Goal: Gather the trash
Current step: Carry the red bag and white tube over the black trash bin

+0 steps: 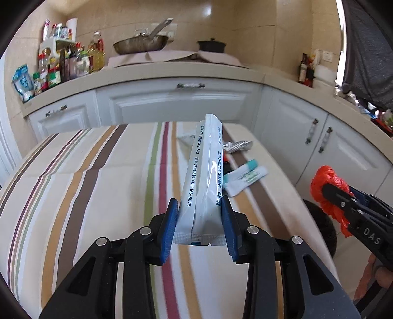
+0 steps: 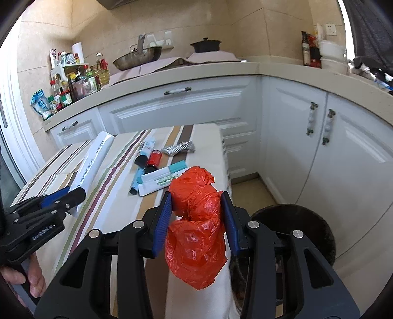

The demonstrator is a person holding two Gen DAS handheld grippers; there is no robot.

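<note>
White sachet (image 1: 201, 176): clamped at frame centre by left gripper (image 1: 199, 220), above striped table (image 1: 86, 186). Orange bag (image 2: 196, 220): gripped by right gripper (image 2: 198, 218); dark bin (image 2: 307, 225), seemingly, at lower right.

The white sachet (image 1: 201, 176) reads "400-166-8875"; the right claw (image 1: 330, 193) body bears "DAS".

Beige tiled walls (image 2: 245, 22) rise behind an L-shaped counter (image 2: 221, 70) over white cabinets (image 2: 176, 108), with bottles (image 2: 73, 83) crowding its left end, a wok (image 2: 137, 59) and dark pot (image 2: 205, 45) at the back, and pale floor tiles (image 2: 248, 193) below.
</note>
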